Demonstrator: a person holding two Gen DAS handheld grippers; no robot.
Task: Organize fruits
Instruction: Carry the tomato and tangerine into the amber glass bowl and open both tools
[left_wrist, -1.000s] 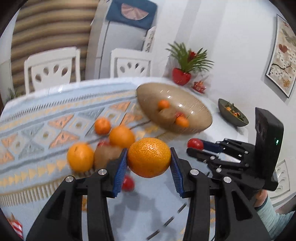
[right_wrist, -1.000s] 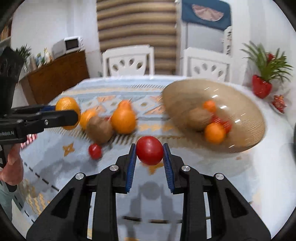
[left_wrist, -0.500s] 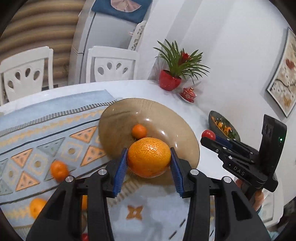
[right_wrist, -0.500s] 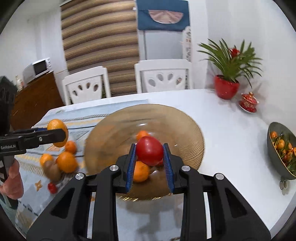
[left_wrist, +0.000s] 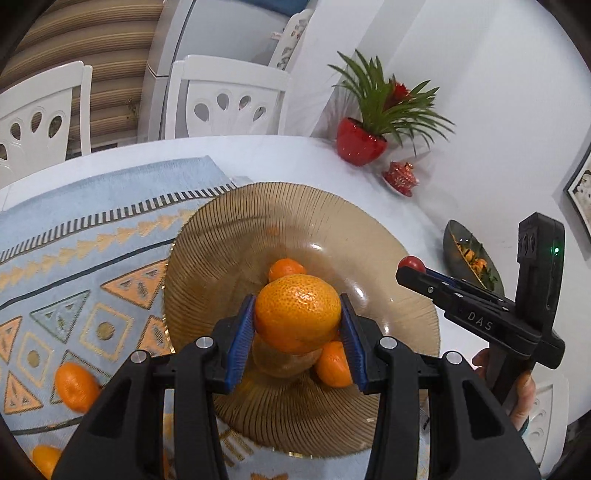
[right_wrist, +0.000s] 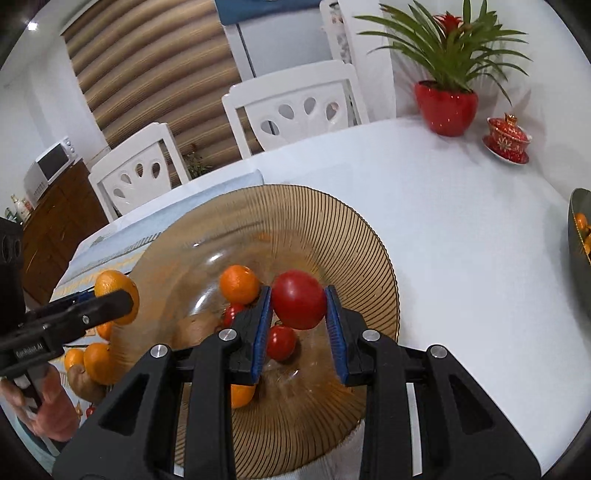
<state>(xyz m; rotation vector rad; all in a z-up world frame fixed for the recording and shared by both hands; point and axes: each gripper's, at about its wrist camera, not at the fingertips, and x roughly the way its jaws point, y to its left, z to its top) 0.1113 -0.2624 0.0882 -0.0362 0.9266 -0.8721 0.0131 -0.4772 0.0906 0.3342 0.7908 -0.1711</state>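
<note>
The left gripper (left_wrist: 297, 325) has its jaws clamped on a large orange (left_wrist: 297, 312), the blue pads pressed against both sides of the fruit, which hangs above the middle of the ribbed amber glass bowl (left_wrist: 236, 236). The right gripper (right_wrist: 298, 320) has its jaws closed on a red tomato (right_wrist: 299, 299), likewise held over the bowl's inside.

The left wrist view shows a small mandarin (left_wrist: 286, 268) in the bowl beyond the held orange, another orange fruit (left_wrist: 334, 363) just below right of it, and a brownish fruit directly underneath, partly hidden. It also shows the right gripper from the side, at the bowl's right rim, the tomato peeping out at its tip.

The right wrist view shows what the left cannot: two smaller tomatoes (right_wrist: 281, 342) in the bowl under the jaws, a mandarin to their upper left, and an orange fruit partly hidden behind the left finger. It also shows the left gripper from the side at the bowl's left edge, with a hand (right_wrist: 51, 410) on its grip.

Outward, loose mandarins (left_wrist: 75, 382) lie on the patterned blue cloth (left_wrist: 92, 236) left of the bowl. On the white counter (right_wrist: 461, 240) stand a red-potted plant (right_wrist: 447, 107) and a red lidded cup (right_wrist: 508, 138), well apart from the bowl; a dark dish (left_wrist: 471, 254) of food sits at the right. White chairs (right_wrist: 295, 107) stand behind.
</note>
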